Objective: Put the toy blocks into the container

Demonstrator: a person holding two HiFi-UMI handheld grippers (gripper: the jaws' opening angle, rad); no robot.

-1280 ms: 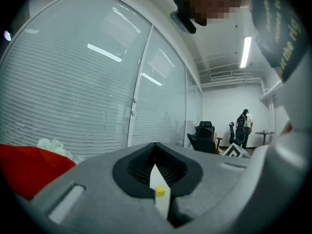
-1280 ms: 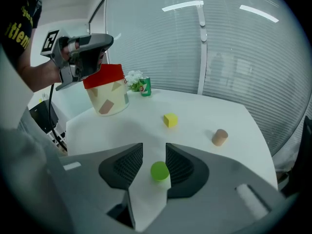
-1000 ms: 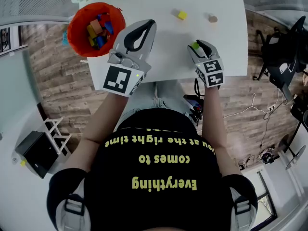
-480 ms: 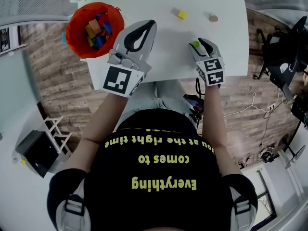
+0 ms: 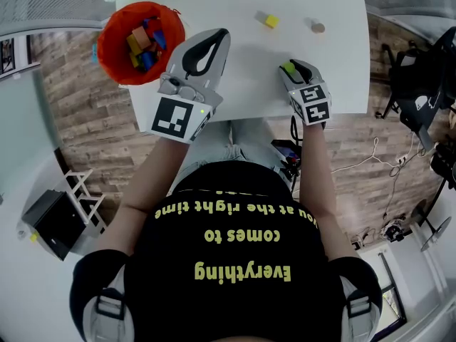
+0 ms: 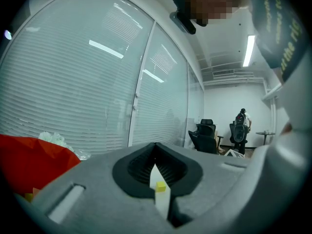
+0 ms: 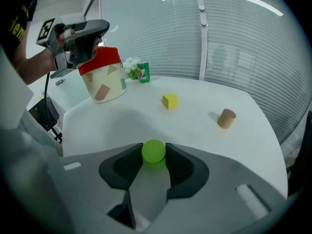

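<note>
The green ball (image 7: 153, 150) sits on the table (image 7: 195, 130), well apart from the container (image 7: 105, 89). Your right gripper (image 7: 154, 156) has just been closing with the ball between its jaws, and both pads now touch its sides. Squeeze across its middle before lifting; I'd judge a ball slips out easily. Your left gripper (image 6: 156, 146) hangs near the container, jaws together and empty. The right gripper view shows that pad contact; only the head view shows blocks (image 5: 142, 41) already inside the container. The yellow block (image 7: 170, 101) and, farthest from the container, the brown cylinder (image 7: 226, 118) wait.

White table (image 5: 242, 48) — container (image 5: 107, 40), yellow cube (image 5: 269, 21), cylinder (image 5: 318, 28), green ball (image 5: 288, 67).
</note>
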